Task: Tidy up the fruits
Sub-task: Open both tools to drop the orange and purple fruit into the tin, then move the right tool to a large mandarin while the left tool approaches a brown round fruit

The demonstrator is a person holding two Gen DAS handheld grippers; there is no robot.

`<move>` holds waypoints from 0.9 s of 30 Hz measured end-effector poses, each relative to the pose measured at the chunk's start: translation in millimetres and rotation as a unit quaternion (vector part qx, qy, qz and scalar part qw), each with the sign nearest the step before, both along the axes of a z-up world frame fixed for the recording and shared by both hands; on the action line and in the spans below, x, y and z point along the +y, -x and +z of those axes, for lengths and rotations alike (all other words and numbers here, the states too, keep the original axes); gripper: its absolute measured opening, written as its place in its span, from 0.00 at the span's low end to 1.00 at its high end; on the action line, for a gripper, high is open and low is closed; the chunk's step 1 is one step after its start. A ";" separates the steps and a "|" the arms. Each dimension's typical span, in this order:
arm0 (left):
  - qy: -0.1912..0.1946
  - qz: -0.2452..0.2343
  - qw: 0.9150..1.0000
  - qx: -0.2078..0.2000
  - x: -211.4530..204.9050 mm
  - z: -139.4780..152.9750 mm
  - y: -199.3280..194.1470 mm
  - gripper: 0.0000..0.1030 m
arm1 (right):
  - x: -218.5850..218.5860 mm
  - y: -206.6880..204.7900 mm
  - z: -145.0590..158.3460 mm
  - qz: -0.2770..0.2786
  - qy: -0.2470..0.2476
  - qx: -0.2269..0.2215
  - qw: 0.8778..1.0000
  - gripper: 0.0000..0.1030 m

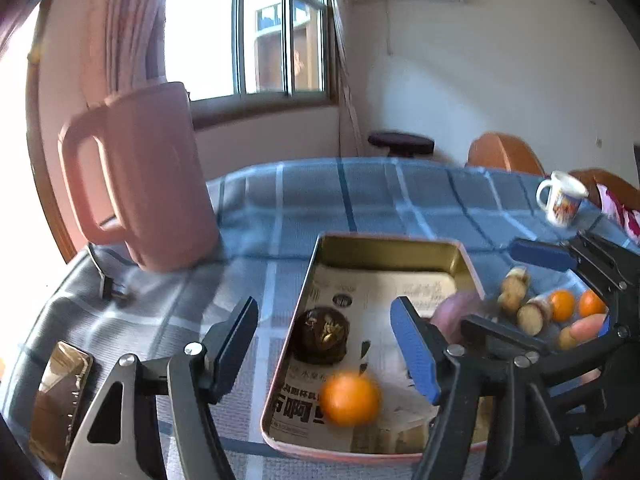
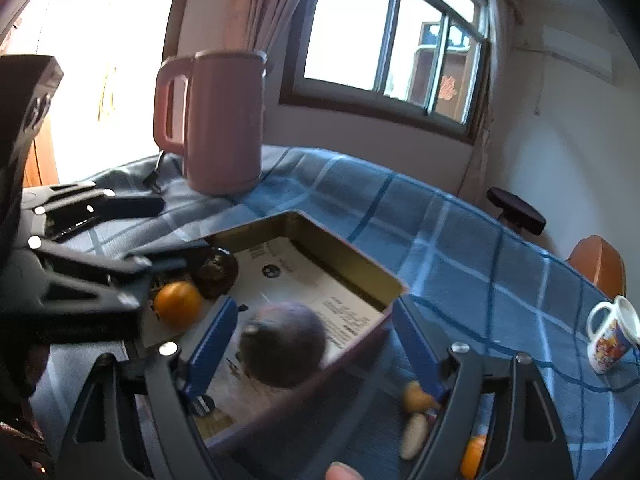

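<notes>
Both grippers are hovering released over the shallow gold metal tin (image 1: 468, 264), which is lined with printed paper. The left gripper (image 1: 324, 344) is standing open above a blurred round orange fruit (image 1: 350, 398) at its 6 o'clock; the fruit is probably just dropped there. The right gripper (image 2: 316, 344) is standing open around a dark purple round fruit (image 2: 284, 344), not pressing it. More small oranges (image 1: 562, 305) are waiting on the blue checked tablecloth (image 1: 360, 196) at the tin's 3 o'clock.

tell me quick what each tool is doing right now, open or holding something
Left tool: open, holding nothing; orange lies loose in the tray.
Right tool: open, holding nothing; purple fruit sits free between its fingers.
</notes>
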State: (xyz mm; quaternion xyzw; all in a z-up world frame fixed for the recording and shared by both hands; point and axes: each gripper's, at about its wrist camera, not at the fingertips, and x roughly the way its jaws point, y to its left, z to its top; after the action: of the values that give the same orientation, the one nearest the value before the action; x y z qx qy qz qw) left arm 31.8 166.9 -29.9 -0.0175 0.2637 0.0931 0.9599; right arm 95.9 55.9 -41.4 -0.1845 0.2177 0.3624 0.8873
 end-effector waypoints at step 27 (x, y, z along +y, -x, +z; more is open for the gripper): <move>0.024 -0.178 0.982 0.058 -170.5 -29.3 -34.9 0.69 | -203.5 -22.3 -15.5 -0.231 0.001 0.028 0.973 0.88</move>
State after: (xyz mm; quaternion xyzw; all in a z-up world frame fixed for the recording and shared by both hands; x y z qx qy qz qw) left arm 66.7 -3.6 -59.2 0.0123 0.3196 -0.0846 0.9437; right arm 118.1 -147.6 -56.9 -0.1196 0.2793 0.1526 0.9404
